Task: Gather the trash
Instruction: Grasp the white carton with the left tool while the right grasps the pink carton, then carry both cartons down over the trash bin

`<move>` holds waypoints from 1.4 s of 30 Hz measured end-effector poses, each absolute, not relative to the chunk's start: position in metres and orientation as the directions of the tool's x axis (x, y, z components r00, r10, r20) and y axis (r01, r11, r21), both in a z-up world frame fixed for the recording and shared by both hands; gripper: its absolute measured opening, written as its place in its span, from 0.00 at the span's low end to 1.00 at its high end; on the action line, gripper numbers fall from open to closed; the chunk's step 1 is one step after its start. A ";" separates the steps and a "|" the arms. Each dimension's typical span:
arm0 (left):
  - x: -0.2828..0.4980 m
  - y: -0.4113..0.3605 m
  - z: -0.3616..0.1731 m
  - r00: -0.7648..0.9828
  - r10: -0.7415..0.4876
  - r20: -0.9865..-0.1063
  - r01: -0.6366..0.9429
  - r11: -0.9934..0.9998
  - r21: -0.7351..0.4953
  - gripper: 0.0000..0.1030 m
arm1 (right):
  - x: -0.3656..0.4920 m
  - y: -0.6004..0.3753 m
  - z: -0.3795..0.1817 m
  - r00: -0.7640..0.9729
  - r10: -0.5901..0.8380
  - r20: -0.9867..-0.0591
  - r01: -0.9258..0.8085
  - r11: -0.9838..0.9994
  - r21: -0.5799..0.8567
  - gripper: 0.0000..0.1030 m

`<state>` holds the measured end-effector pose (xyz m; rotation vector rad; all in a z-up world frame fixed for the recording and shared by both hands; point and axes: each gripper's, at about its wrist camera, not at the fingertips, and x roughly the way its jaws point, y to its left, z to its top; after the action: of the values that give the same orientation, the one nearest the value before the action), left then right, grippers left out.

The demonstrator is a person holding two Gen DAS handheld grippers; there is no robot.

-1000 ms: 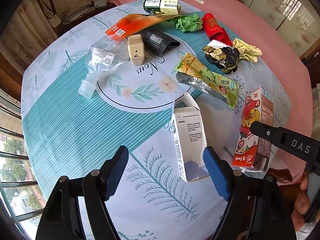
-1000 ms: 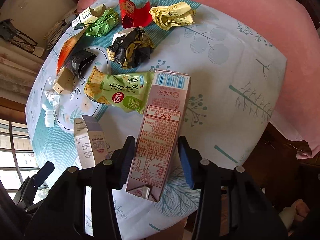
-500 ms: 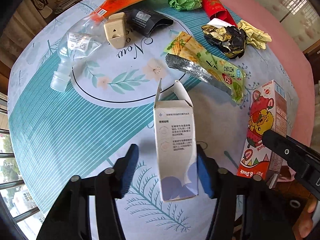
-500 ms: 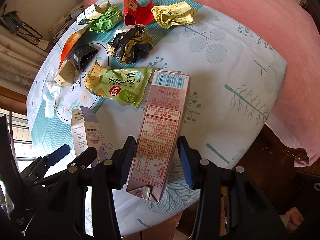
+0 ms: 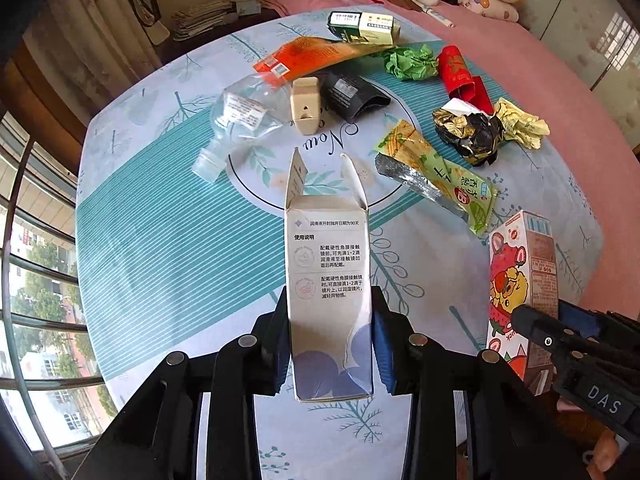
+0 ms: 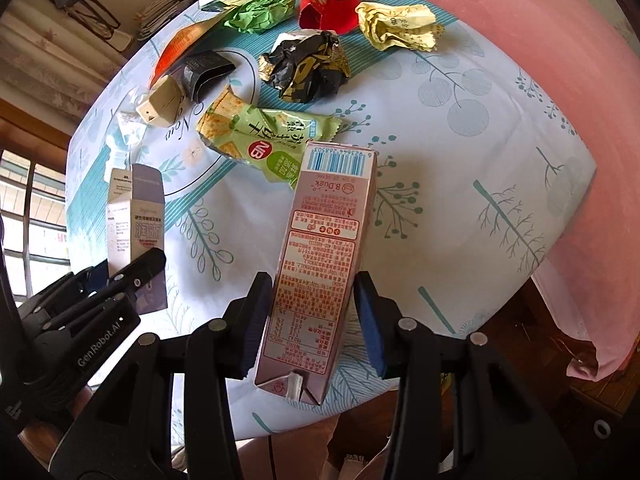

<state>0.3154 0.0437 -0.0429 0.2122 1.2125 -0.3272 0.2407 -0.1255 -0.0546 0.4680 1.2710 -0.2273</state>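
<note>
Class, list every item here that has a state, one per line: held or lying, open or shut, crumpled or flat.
white box: top flaps open, held in left gripper
pink drink carton: held in right gripper
plastic bottle: lying, crushed
green paper: crumpled
yellow paper: crumpled
cracker wrapper: lying flat

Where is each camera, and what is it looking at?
Left wrist: sits on the left claw, looking down at its white box and the littered table; the right claw pokes in beside.
Right wrist: sits on the right claw, looking down at its pink carton; the left claw is beside it.
Both show both boxes, the green wrapper and the black foil.
</note>
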 end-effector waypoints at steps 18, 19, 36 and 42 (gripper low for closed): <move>0.095 0.010 0.017 0.448 0.025 -0.894 0.039 0.998 0.048 0.34 | 0.135 -0.165 -0.007 0.373 0.294 -0.880 -0.029 0.952 0.305 0.38; 0.081 0.005 0.015 0.441 0.030 -0.897 0.032 0.998 0.049 0.34 | 0.125 -0.170 -0.006 0.372 0.301 -0.878 -0.047 0.951 0.306 0.38; 0.002 -0.028 -0.102 0.245 0.065 -0.967 0.094 0.991 0.091 0.34 | 0.010 -0.198 -0.102 0.219 0.318 -0.922 -0.082 0.948 0.308 0.38; 0.010 -0.027 -0.200 0.143 0.016 -0.990 0.056 0.998 0.025 0.34 | 0.007 -0.189 -0.187 0.147 0.274 -0.951 -0.048 0.962 0.270 0.38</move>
<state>0.0097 -0.0269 -0.1995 0.0602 1.4277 -0.0284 0.0075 -0.1894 -0.1874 0.1911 1.4068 0.2336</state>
